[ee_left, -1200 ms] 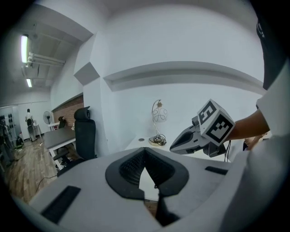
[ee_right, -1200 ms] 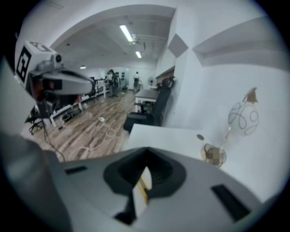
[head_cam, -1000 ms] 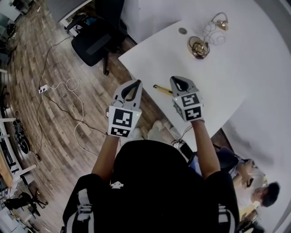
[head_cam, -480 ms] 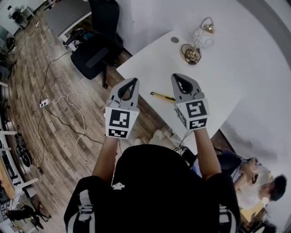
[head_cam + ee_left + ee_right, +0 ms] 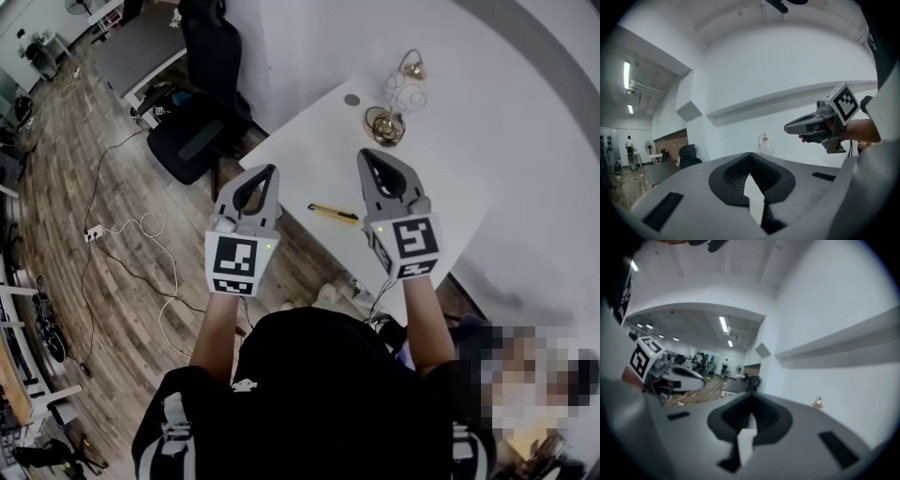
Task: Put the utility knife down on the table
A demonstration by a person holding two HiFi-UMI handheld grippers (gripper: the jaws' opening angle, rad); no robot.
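Utility knife (image 5: 335,214): one, lying free by the near edge of the white table (image 5: 441,187) | my left gripper (image 5: 265,170) and right gripper (image 5: 367,153): two, fingers pinched together, both empty | room: wood floor (image 5: 84,141), one black chair (image 5: 202,131), loose cable (image 5: 141,225)

I observe 1 white table (image 5: 441,178). 1 yellow utility knife (image 5: 334,214) lies flat on it near the front edge. Toward the far side I note 1 round grey grommet (image 5: 352,99), 1 brass-coloured wire piece (image 5: 383,125) and 1 pale wire piece (image 5: 405,84), these 2 close together and well apart from the knife. The wood-plank floor (image 5: 84,159) carries 1 black office chair (image 5: 192,131), 1 white power strip (image 5: 93,232) and loose cable (image 5: 141,173).
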